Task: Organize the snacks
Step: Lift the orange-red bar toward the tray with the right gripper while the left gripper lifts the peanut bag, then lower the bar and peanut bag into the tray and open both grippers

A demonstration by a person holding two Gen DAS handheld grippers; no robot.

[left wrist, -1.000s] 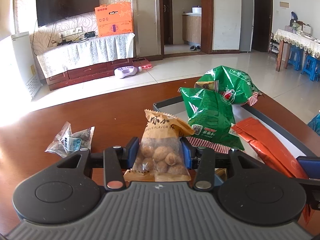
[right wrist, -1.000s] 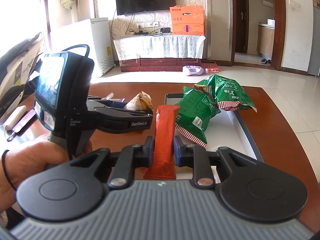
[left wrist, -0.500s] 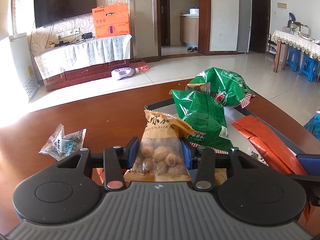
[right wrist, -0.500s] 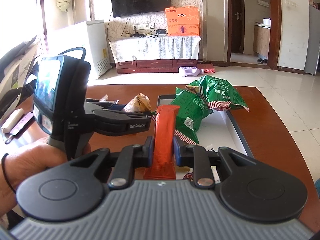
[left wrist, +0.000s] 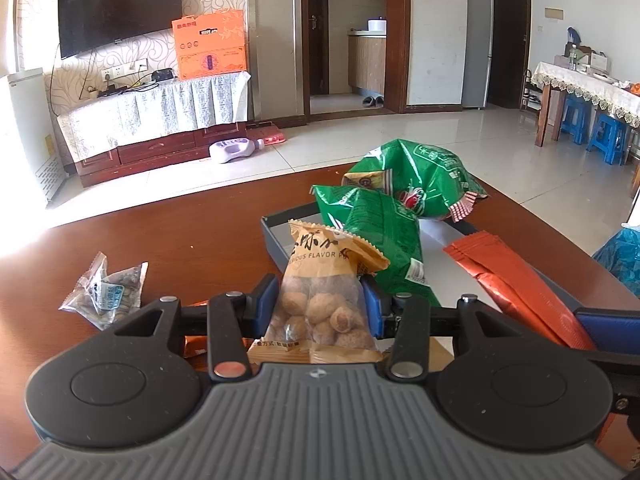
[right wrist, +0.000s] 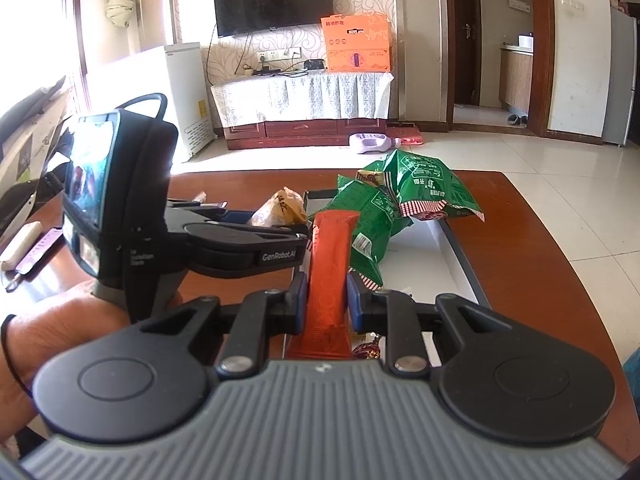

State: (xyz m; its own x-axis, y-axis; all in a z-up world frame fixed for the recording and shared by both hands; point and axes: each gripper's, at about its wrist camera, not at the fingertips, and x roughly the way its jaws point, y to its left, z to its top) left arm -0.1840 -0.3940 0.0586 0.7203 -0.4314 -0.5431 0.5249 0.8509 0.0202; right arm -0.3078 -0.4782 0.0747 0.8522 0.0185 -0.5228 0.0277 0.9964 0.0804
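My left gripper (left wrist: 319, 305) is shut on a yellow bag of round snacks (left wrist: 320, 300), held above the near left corner of a grey tray (left wrist: 276, 236). My right gripper (right wrist: 327, 301) is shut on an orange-red stick packet (right wrist: 330, 264), also held over the tray (right wrist: 460, 256). Two green snack bags (left wrist: 400, 200) lie in the tray's far end; they also show in the right wrist view (right wrist: 396, 204). The orange-red packet shows at the right of the left wrist view (left wrist: 516, 288). The left gripper and its bag (right wrist: 280, 210) show at the left of the right wrist view.
A small clear snack packet (left wrist: 106, 294) lies on the brown table (left wrist: 180, 240) left of the tray. A small wrapped sweet (right wrist: 368, 350) lies under the right gripper. A blue bag (left wrist: 620, 256) sits at the table's right edge. A TV stand and floor lie beyond.
Both grippers have drifted slightly with their packets still held; in the left wrist view the tray and green bags have shifted left.
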